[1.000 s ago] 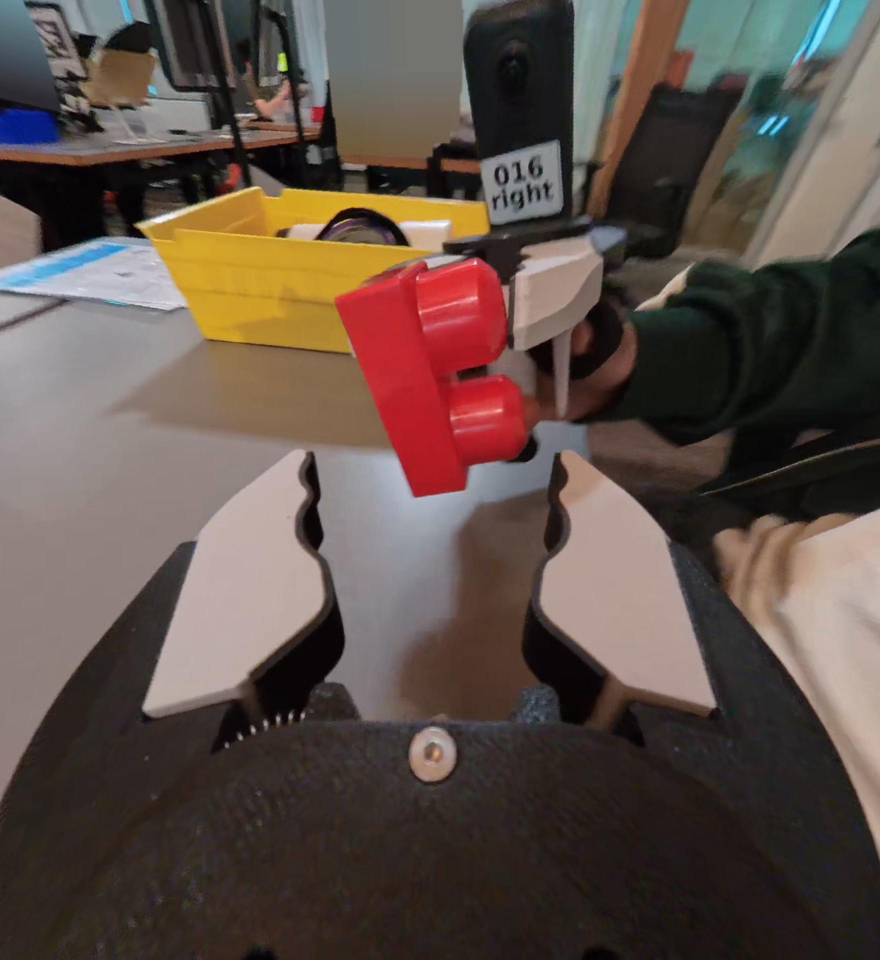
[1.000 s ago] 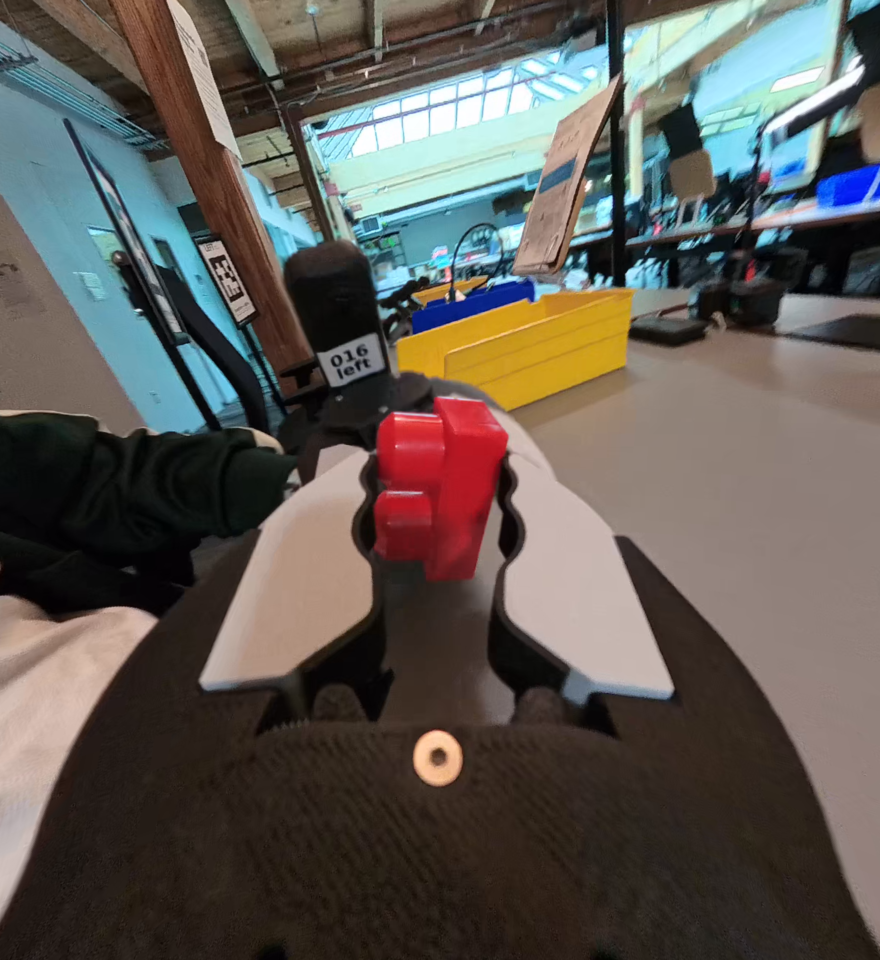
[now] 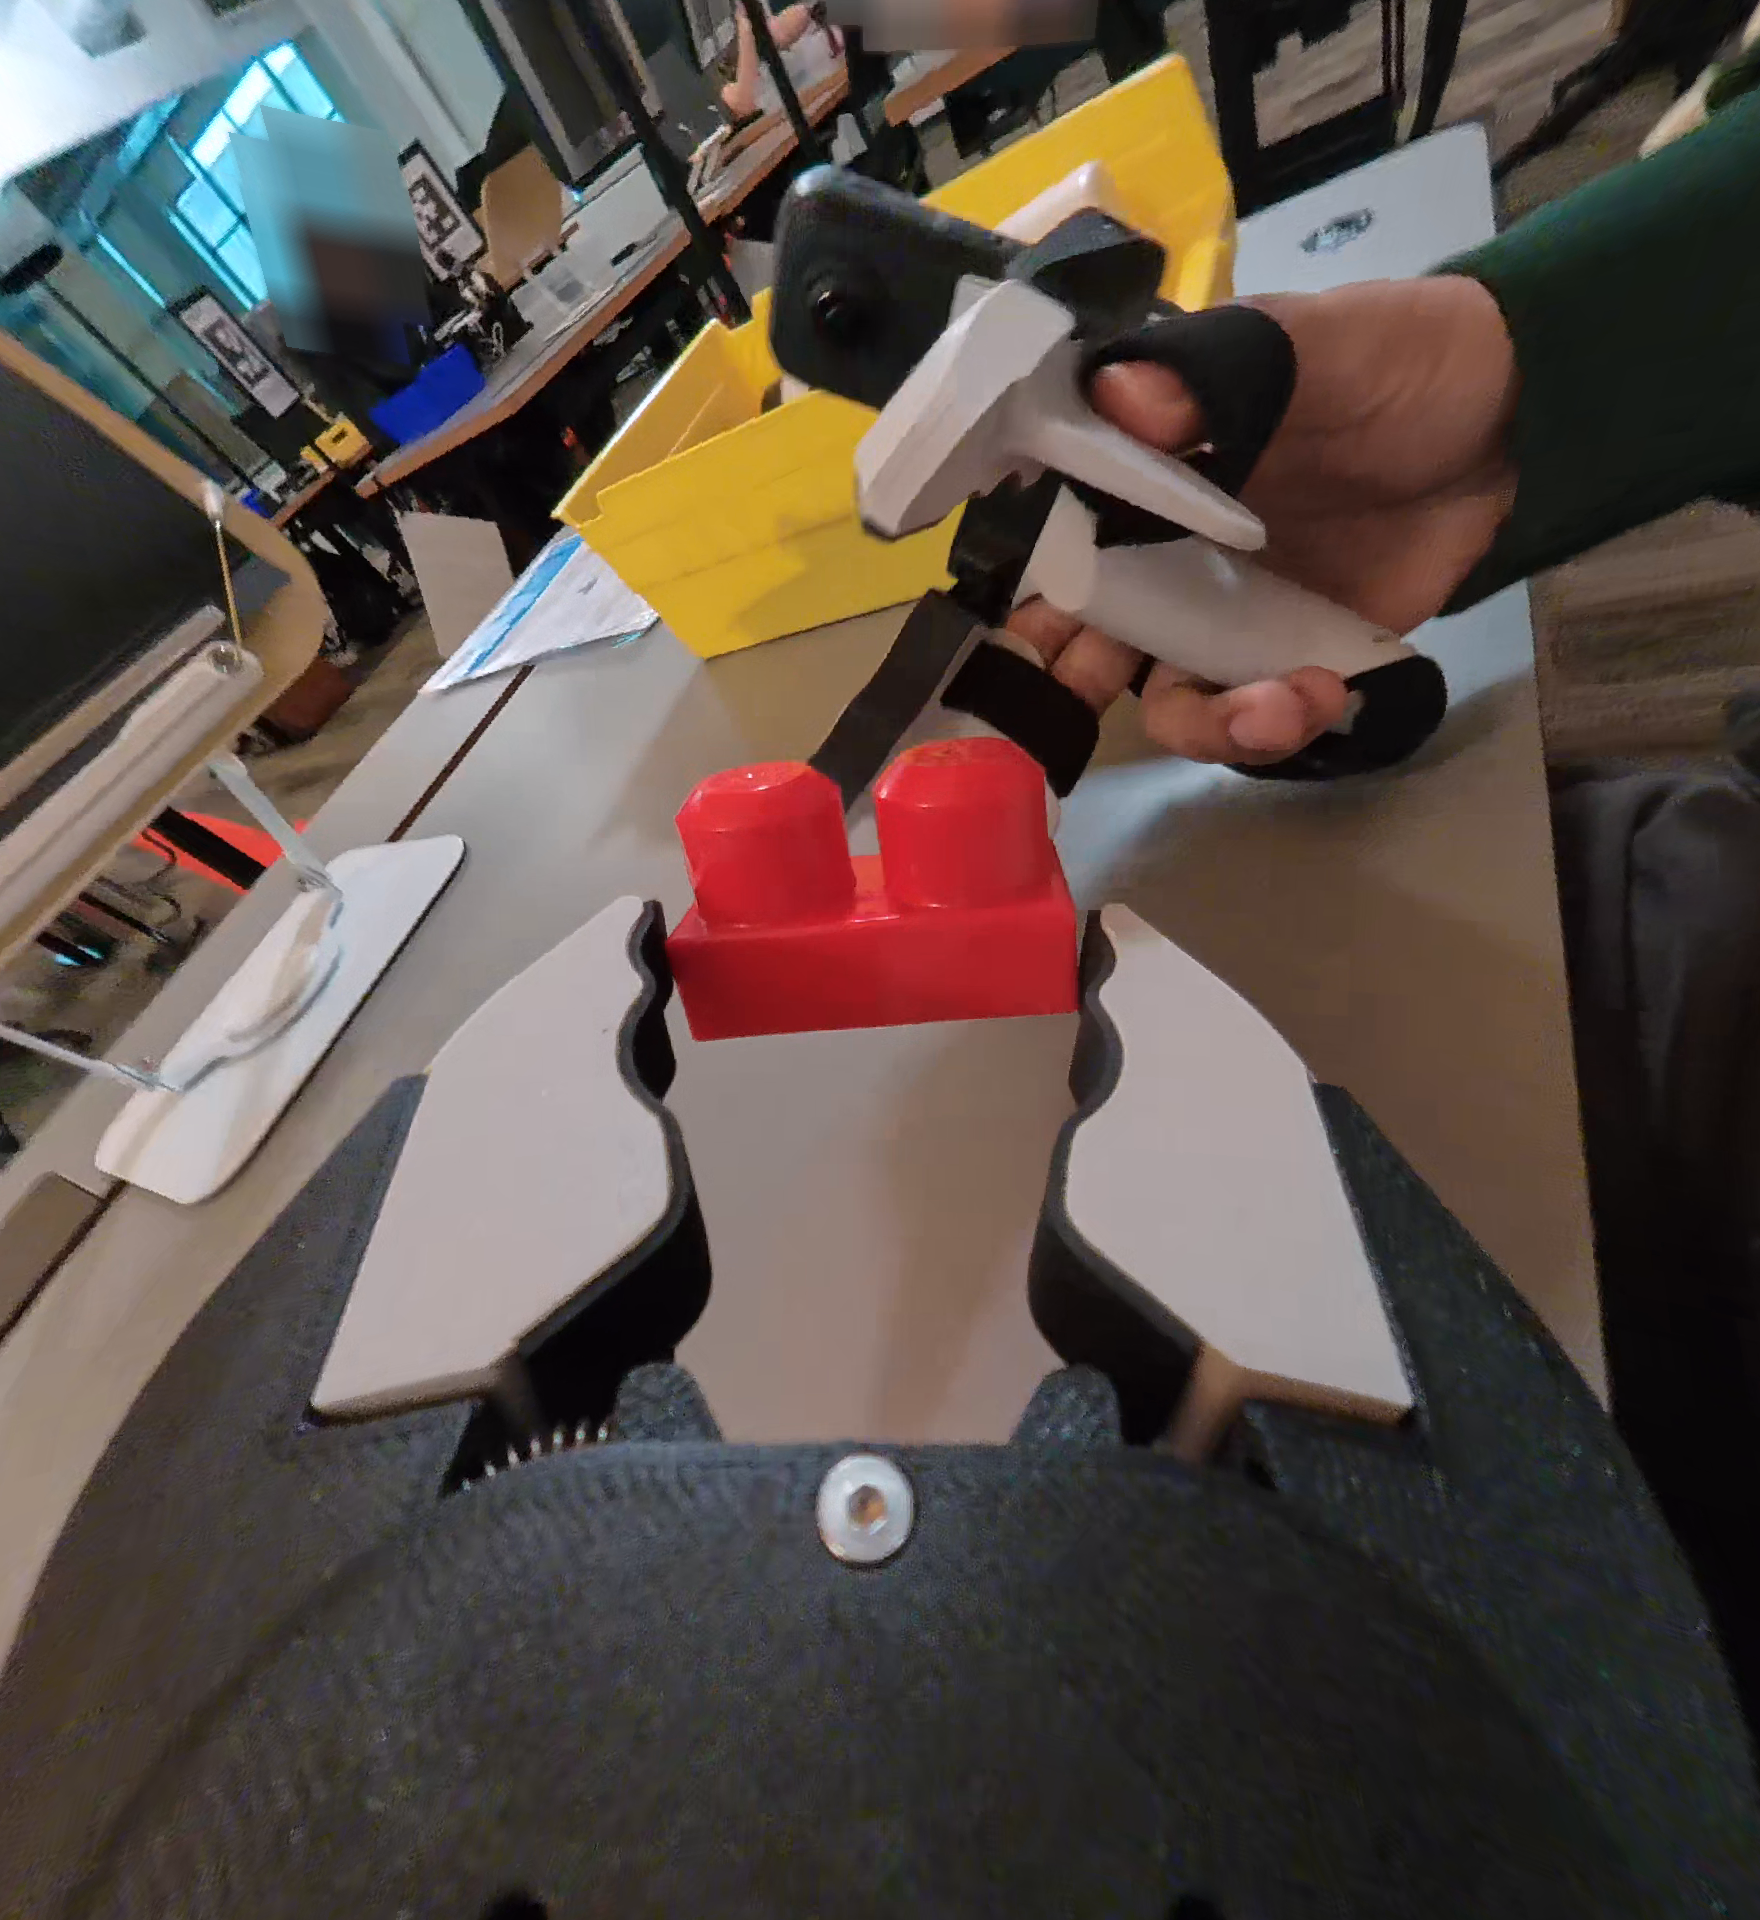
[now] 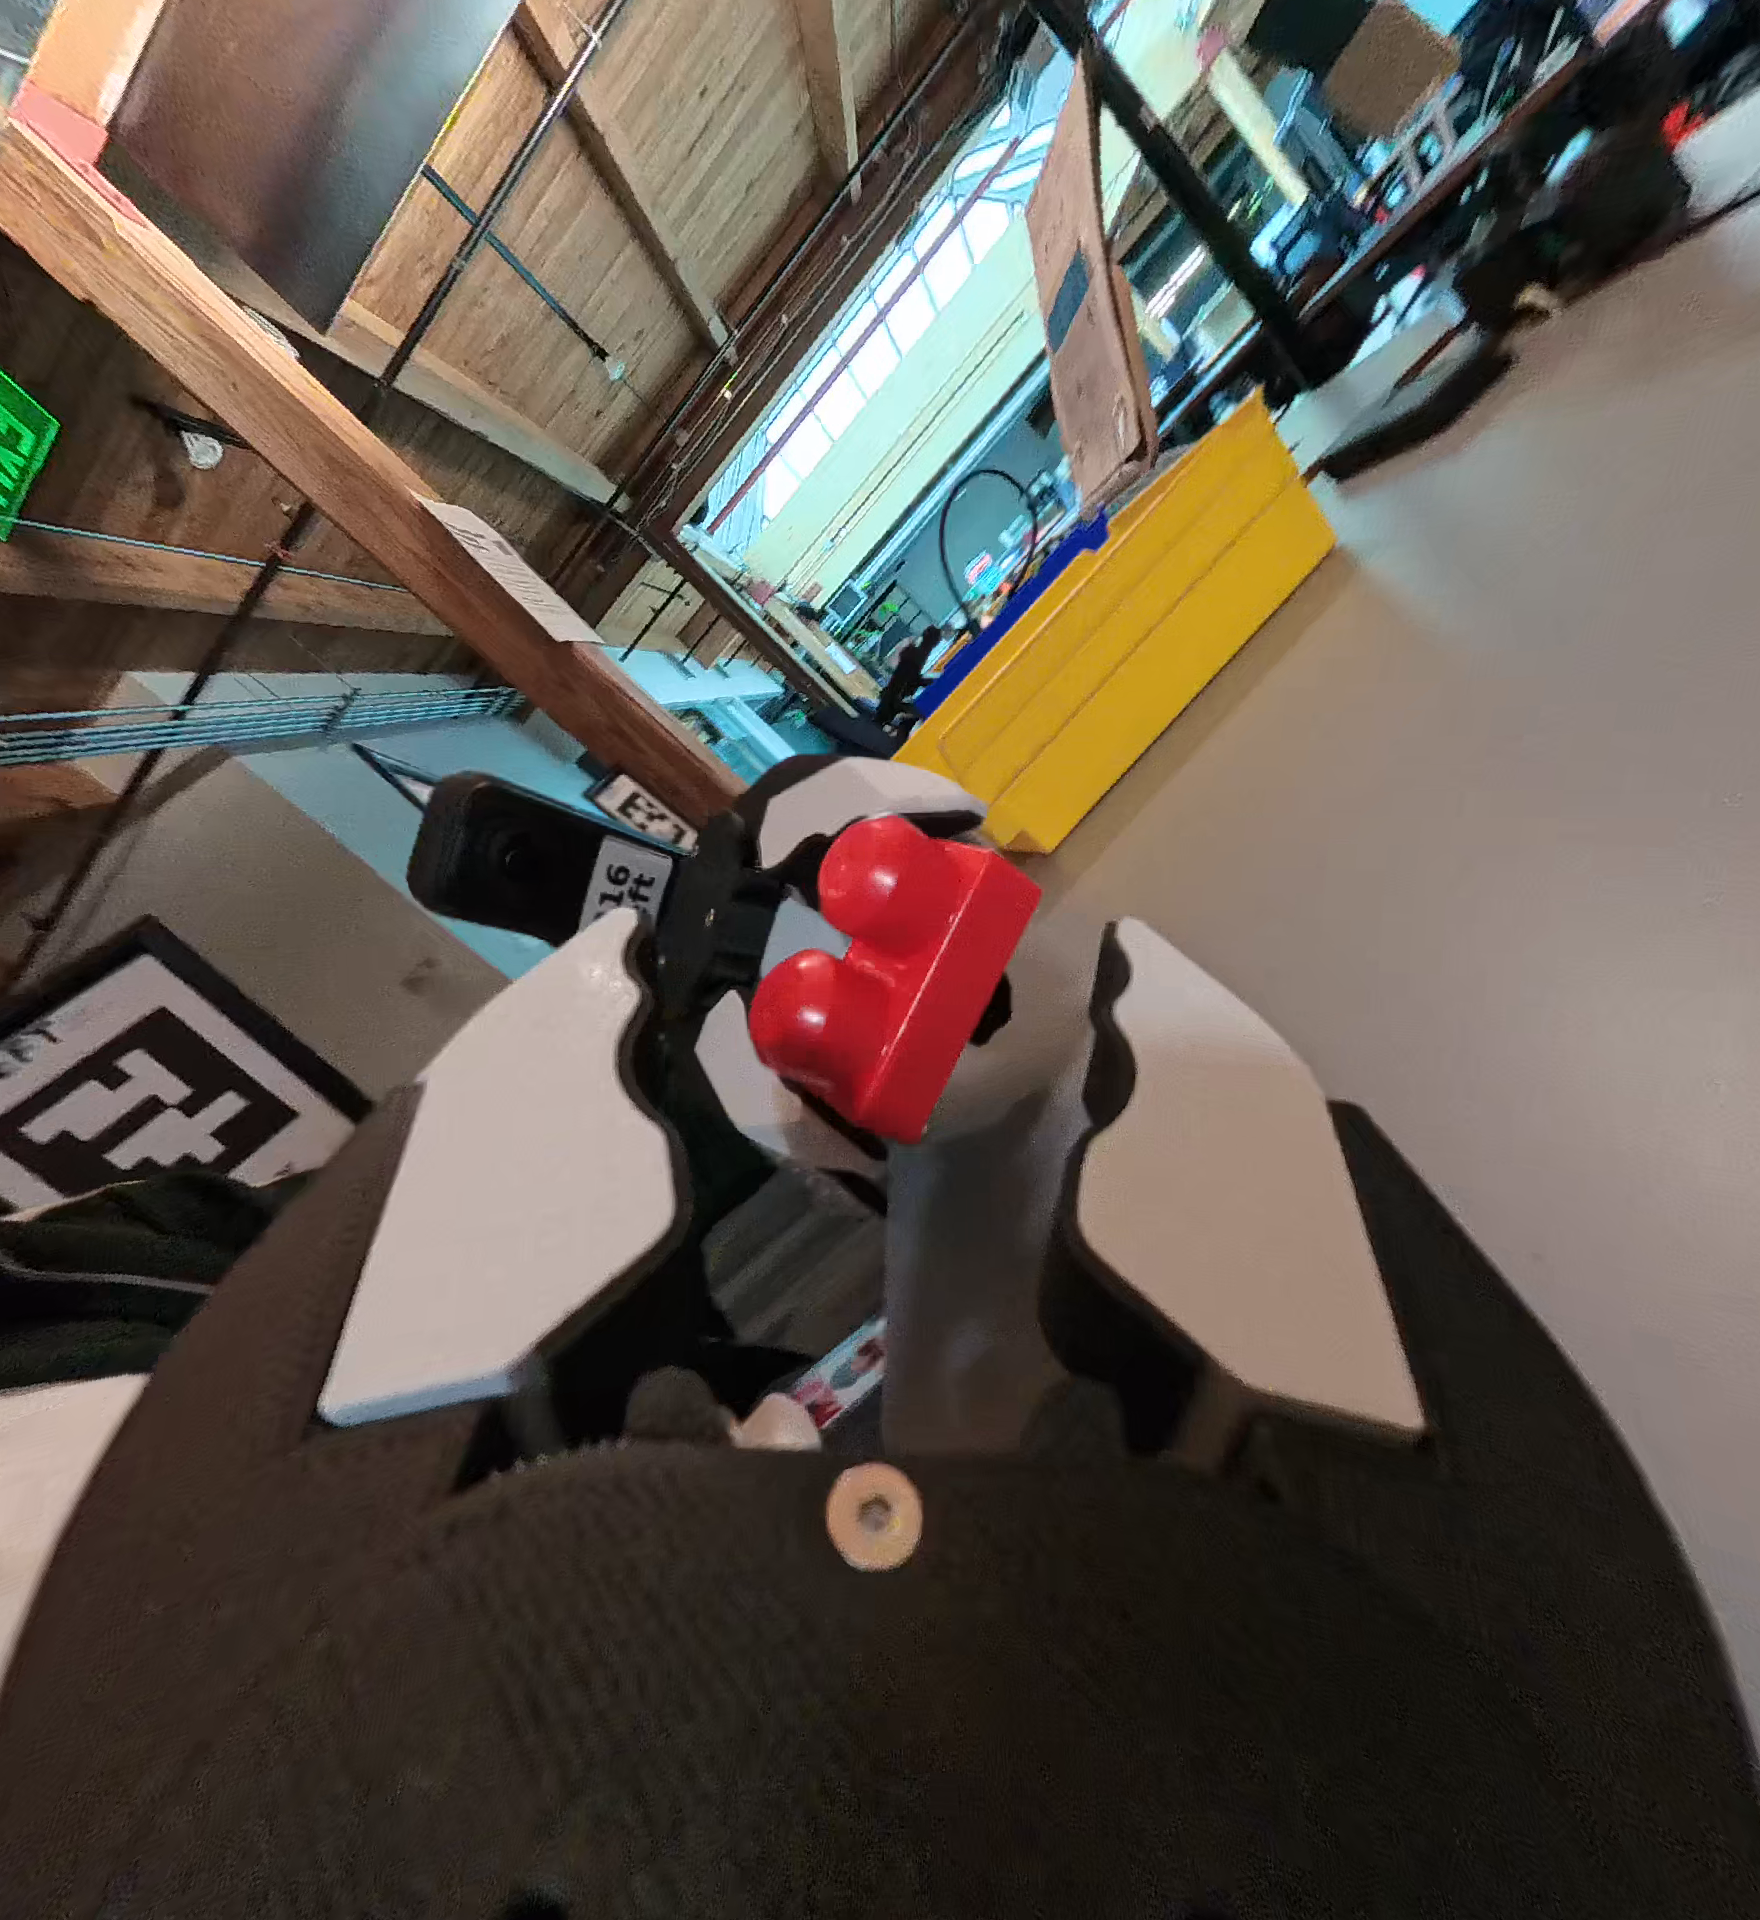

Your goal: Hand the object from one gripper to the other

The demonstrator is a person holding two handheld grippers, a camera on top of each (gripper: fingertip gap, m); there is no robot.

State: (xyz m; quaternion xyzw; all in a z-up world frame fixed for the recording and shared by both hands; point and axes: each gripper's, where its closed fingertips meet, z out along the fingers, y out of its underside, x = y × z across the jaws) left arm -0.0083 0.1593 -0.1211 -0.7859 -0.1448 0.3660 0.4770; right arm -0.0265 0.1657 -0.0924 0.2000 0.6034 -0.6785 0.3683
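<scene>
The red plastic two-stud building block (image 3: 871,914) sits clamped between the tips of the left claw (image 3: 871,966), studs up in that claw's own view. The right claw (image 4: 871,987) stands spread wide and empty, the block (image 4: 891,977) just beyond its tips. A hand (image 3: 1375,488) grips the right claw's handle above the grey bench (image 3: 1323,935), where a yellow plastic bin (image 3: 782,530) rests. A second ago the right claw held the block and the left was open.
</scene>
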